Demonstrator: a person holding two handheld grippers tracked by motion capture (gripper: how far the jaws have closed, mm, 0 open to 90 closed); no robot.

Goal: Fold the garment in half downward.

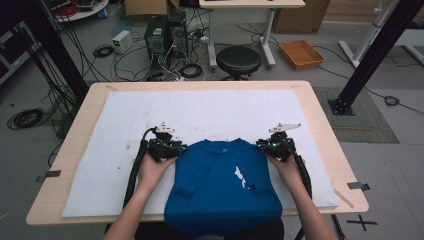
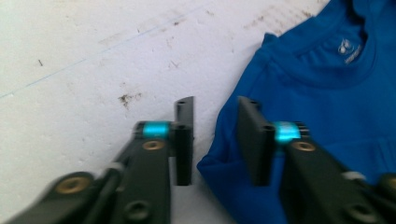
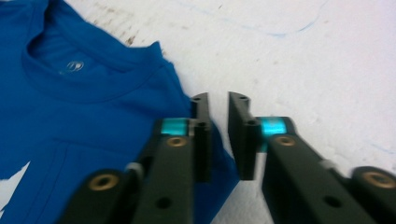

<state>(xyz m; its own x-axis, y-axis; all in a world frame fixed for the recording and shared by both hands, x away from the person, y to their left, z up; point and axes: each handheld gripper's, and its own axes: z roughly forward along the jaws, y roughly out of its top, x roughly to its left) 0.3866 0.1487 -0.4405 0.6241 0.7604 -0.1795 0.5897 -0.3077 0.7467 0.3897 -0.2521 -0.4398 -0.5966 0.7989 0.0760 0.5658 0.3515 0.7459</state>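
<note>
A blue T-shirt lies flat on the white foam board, collar away from the person, hem hanging over the table's near edge. It has a white print on its chest and one sleeve is folded inward. My left gripper sits at one shoulder and my right gripper at the other. In the left gripper view the left gripper is open wide, its jaws straddling the shoulder edge of the T-shirt. In the right gripper view the right gripper is open by a narrow gap at the shoulder corner of the T-shirt.
The board covers most of a wooden table. Beyond the table stand a black stool, computer towers, loose cables and an orange tray on the floor. Black frame posts rise at both sides.
</note>
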